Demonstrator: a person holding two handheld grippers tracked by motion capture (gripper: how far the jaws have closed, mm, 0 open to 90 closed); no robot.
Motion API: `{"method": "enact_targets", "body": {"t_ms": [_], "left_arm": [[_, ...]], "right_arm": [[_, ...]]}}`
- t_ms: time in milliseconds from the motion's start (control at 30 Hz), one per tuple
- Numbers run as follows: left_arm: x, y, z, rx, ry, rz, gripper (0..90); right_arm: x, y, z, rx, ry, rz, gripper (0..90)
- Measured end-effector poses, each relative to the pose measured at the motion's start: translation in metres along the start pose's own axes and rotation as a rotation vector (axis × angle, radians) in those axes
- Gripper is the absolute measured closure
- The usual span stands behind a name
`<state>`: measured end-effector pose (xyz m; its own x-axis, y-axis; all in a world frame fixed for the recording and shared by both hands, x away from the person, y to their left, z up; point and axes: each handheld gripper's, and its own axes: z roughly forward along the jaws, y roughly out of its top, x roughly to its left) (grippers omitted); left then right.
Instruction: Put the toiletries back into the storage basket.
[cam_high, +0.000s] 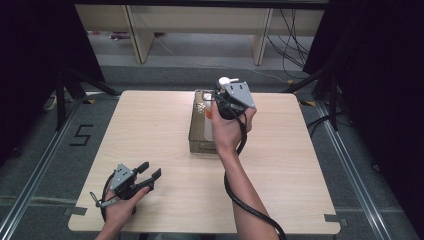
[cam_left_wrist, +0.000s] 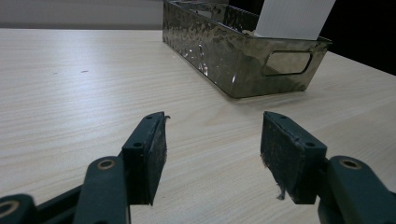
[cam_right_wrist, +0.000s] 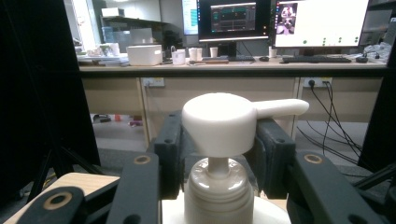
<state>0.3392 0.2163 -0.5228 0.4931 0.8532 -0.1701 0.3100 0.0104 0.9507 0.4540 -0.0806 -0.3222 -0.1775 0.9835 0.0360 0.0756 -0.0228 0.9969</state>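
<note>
From the high view, a wooden table (cam_high: 150, 150) stands in the middle of a dark room. A see-through brown bin (cam_high: 200, 131) sits on the far half of the table. The right gripper (cam_high: 226, 100) is held up over the bin's far end by the right hand (cam_high: 227, 127). A white pump (cam_high: 226, 80) pokes out just past the gripper's grey plate. The left gripper (cam_high: 150, 171) rests low near the table's front left corner, in the left hand (cam_high: 120, 207). Its jaws are spread wide with nothing in them. It is well apart from the bin. On the floor to the left of the table there is a black mark that reads "5" (cam_high: 81, 135).

In the left gripper view, the two black jaws stand apart over bare wood. Nothing is between them. The bin (cam_left_wrist: 243, 60) is ahead and to the right, with a handle hole in its near end. Something white (cam_left_wrist: 294, 18) stands up inside it.

In the right gripper view, a bottle (cam_right_wrist: 219, 196) with a white pump (cam_right_wrist: 222, 123) sits between the jaws. The pads are on each side of the bottle top, just under the pump head, holding the bottle. The spout points right. Far behind is a desk (cam_right_wrist: 233, 67) with screens (cam_right_wrist: 322, 16), but their writing is too small to read. I can read no label on the bottle.
</note>
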Motion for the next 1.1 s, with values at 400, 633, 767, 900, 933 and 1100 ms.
{"method": "enact_targets", "body": {"t_ms": [400,633,767,900,933,1100], "left_arm": [[0.000,0.000,0.000,0.002,0.001,0.001,40.4],[0.000,0.000,0.001,-0.004,-0.003,0.001,40.4],[0.000,0.000,0.001,-0.005,-0.004,0.001,40.4],[0.000,0.000,0.000,0.003,0.001,0.002,40.4],[0.000,0.000,0.000,0.002,0.001,0.002,40.4],[0.000,0.000,0.001,-0.005,-0.004,0.001,40.4]], "right_arm": [[0.000,0.000,-0.005,0.004,0.009,0.021,60.0],[0.000,-0.001,-0.010,0.001,0.008,0.018,60.0],[0.001,-0.004,-0.009,0.012,0.013,0.029,60.0],[0.000,-0.008,-0.009,0.016,0.008,0.018,60.0],[0.000,-0.009,-0.009,0.020,0.005,0.018,60.0],[-0.001,-0.012,-0.008,0.033,0.006,0.023,59.9]]}}
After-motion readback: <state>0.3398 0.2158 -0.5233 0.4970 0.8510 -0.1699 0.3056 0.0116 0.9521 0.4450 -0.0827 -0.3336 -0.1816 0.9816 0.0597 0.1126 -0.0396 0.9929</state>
